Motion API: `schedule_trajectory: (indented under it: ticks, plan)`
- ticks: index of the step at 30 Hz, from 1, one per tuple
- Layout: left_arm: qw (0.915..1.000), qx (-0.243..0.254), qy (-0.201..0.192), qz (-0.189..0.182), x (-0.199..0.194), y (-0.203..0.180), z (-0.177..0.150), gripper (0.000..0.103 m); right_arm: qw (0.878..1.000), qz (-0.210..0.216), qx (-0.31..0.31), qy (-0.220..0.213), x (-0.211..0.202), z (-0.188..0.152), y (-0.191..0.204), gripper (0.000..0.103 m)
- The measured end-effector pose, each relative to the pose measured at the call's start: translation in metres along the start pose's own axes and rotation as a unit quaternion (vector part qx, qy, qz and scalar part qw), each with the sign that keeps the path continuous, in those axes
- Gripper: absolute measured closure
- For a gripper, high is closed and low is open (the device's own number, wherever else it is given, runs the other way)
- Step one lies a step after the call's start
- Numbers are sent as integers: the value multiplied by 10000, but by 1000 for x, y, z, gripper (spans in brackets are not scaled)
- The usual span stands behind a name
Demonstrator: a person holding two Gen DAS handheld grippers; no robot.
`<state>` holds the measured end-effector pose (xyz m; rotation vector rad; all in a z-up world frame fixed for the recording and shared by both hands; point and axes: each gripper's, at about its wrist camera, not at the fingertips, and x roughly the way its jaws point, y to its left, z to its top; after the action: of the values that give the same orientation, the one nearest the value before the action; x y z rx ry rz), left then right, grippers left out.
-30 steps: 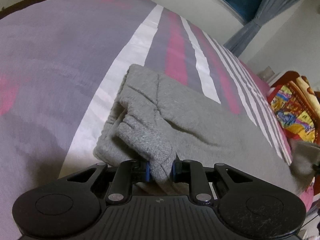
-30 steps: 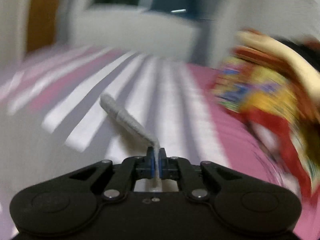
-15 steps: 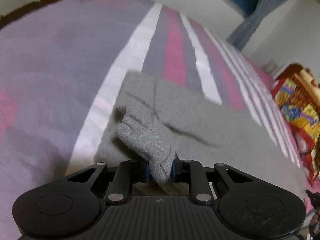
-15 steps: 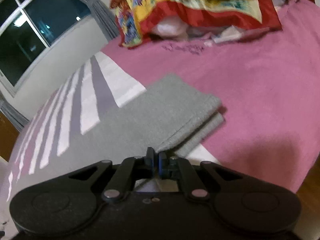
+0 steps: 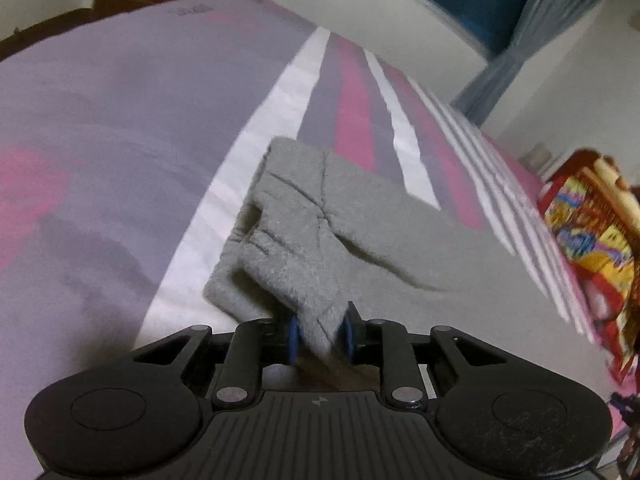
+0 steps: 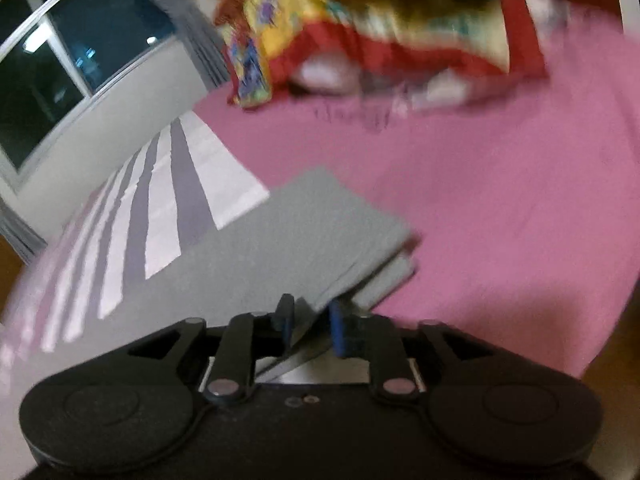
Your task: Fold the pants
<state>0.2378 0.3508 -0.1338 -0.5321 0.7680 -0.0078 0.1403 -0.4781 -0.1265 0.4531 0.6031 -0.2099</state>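
Two grippers, one garment. Left gripper (image 5: pixel 319 336): blue pads clamped on a bunched wad of thick grey fleece at the near edge of the pants (image 5: pixel 384 248), apparently the waist end, creased and lifted slightly off the bed (image 5: pixel 100 152). Right gripper (image 6: pixel 308 326): jaws parted, a thin corner of the leg end lying loosely between the pads, not pinched; view blurred.

Pants, grey, soft: judged light, limp, plush and non-slippery, not fragile. Will drape and sag between hold points rather than keep a line; thick layers bulk up when doubled. Best holds: stacked corners at the waist end and the hem (image 6: pixel 384 256), where two layers show one above the other, offset.

Position: laid lengthwise along the near edge of the bed, waist end on the white and grey stripes, hem end on the plain pink area.

Room: broad bare bedcover beyond the garment toward the far edge, adequate for a fold across. Near edge drops to the floor just beside the hem corner. Patterned red-and-yellow blanket (image 6: pixel 360 20) heaped at the far right corner, well apart.
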Motion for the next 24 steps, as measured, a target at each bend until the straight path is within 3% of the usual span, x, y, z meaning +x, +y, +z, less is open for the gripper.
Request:
schedule_trajectory:
  ticks: [1, 3, 5, 7, 9, 12, 15, 18, 19, 21, 24]
  plan:
    - [9999, -18, -89, 94, -8, 2, -3, 46, 9998, 72, -143, -75, -5, 1, 3, 83]
    - [9978, 39, -329, 580, -25, 4, -9, 8, 9985, 277, -442, -161, -11, 3, 19, 83]
    - [9956, 256, -676, 598, -42, -3, -12, 9, 9946, 619, -821, -164, -12, 5, 49, 82]
    - [9940, 476, -932, 310, -46, -22, -7, 29, 9862, 1012, -1311, 19, -3, 6, 96, 83]
    - [9915, 901, -942, 30, -31, -55, 4, 31, 9749, 1400, -1717, 214, 15, -1, 156, 82]
    - [9861, 1508, -694, 32, 14, -102, 18, 31, 9577, 2032, -1891, 764, 58, -21, 253, 80]
    - [9758, 2106, -530, 244, 61, -141, 25, 30, 9288, 2622, -2326, 1201, 91, -57, 349, 79]
    - [9774, 2092, 28, 317, 102, -149, 30, 27, 8934, 3080, -2770, 1741, 122, -95, 430, 79]
    - [9782, 2019, 208, 435, 117, -145, 31, 27, 8885, 3032, -2926, 1818, 133, -104, 448, 79]
    - [9797, 1897, 313, 569, 134, -133, 36, 27, 8890, 2803, -3194, 1707, 156, -114, 480, 81]
    - [9878, 1442, 281, 525, 133, -118, 56, 27, 9039, 2630, -2844, 1815, 177, -96, 491, 78]
